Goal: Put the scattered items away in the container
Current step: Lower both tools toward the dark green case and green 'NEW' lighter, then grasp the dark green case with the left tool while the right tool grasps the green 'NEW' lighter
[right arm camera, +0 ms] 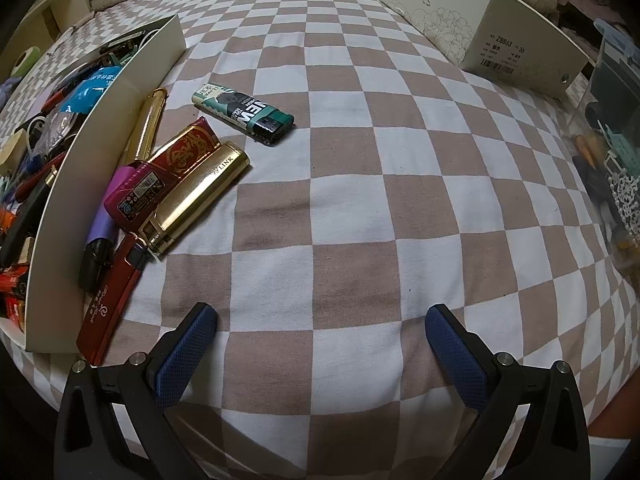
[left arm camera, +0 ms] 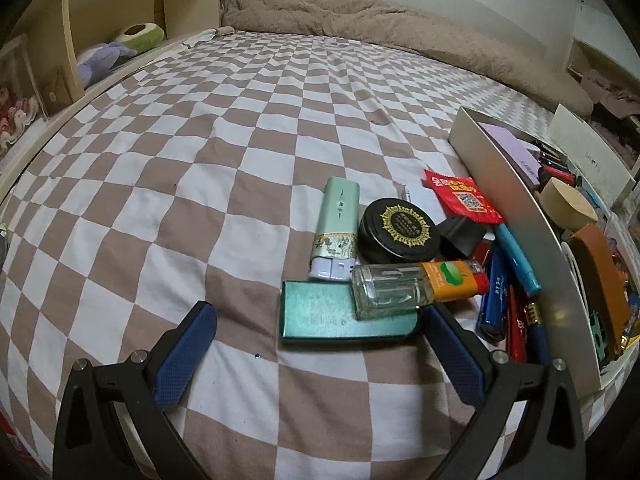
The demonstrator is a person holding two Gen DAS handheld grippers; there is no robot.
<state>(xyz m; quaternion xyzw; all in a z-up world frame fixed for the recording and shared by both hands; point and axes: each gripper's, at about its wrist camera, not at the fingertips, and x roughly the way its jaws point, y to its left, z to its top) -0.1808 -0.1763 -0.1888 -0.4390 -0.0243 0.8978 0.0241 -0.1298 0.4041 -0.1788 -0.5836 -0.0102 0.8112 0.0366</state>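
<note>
Left wrist view: the left gripper hovers over the checked sheet with its fingers spread wide and nothing between them. The container stands to the right, already part filled. Against its near wall lies a heap: a teal case just ahead of the fingers, its long axis running across the gap between them, with a glass bottle resting on its right end. Beyond these, a pale green lighter points away and a black tin sits beside it.

Right wrist view: the right gripper is likewise spread and empty. The container wall is at the left. A gold lighter and red lighter lie against it, left of the fingers; a green lighter lies apart, ahead, slanting.

The left gripper looks nearer its case.
</note>
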